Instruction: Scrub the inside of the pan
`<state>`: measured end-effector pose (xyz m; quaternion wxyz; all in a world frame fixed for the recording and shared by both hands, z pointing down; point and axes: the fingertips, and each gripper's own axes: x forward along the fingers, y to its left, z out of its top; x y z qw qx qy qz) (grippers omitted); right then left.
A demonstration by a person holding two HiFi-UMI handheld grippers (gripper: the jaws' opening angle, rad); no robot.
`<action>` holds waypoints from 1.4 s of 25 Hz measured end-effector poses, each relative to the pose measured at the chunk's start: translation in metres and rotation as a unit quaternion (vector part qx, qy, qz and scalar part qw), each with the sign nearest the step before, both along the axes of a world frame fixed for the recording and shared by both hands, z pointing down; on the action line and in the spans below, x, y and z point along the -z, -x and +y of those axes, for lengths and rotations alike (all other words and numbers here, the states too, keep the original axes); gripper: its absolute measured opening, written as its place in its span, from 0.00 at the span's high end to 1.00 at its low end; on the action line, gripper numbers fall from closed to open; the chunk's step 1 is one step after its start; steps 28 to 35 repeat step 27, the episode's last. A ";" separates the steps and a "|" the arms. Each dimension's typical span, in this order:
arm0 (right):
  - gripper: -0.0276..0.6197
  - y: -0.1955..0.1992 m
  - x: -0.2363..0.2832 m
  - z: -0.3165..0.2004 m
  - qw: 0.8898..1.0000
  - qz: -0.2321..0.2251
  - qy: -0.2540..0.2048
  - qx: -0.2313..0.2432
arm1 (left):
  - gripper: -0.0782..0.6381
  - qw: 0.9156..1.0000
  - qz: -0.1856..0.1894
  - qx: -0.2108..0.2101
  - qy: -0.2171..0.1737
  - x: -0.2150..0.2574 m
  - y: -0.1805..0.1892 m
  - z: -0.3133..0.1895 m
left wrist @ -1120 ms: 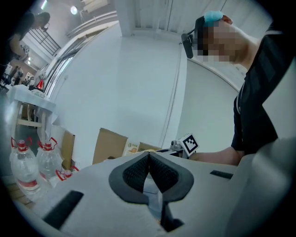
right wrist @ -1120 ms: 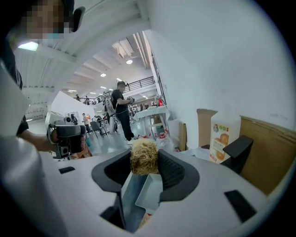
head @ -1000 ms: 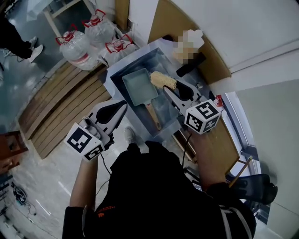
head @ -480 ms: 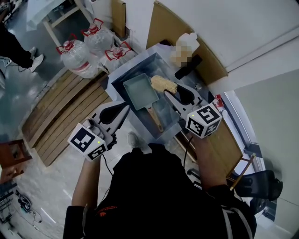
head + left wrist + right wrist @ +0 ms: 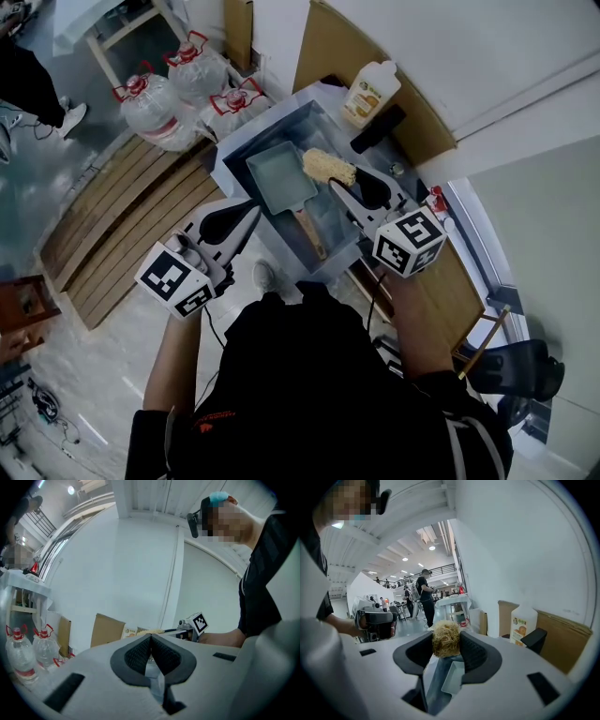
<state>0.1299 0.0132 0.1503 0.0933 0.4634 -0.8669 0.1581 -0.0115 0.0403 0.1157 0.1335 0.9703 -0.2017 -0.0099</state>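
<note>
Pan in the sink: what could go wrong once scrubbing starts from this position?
1. The pan lies loose in the sink. The left hand-held gripper is shut on nothing, off to the pan's left, not on the handle. Scrubbing pressure may shove the pan around.
2. The right hand-held gripper pinches the scrubber only at its jaw tips, with most of it sticking out. It may twist or slip free under pressure.

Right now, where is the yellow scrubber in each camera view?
Head view: scrubber at the pan's right edge, in the right tongs.
Left gripper view: perhaps a pale sliver above the shut left tongs; unsure.
Right gripper view: centre, clamped between the tongs.
Shared landmark: the bottle, to the scrubber's right.
</note>
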 end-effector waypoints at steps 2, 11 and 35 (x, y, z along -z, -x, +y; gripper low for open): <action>0.69 0.001 0.000 0.001 1.000 0.002 0.000 0.001 | 0.87 1.000 0.001 0.000 0.001 0.000 0.000 0.001; 0.69 0.004 -0.004 0.000 1.000 0.004 0.008 0.006 | 0.87 1.000 0.005 0.003 0.003 -0.001 0.001 0.001; 0.69 0.004 -0.004 0.003 1.000 0.006 0.008 0.004 | 0.87 1.000 0.008 -0.002 0.002 -0.001 -0.001 0.002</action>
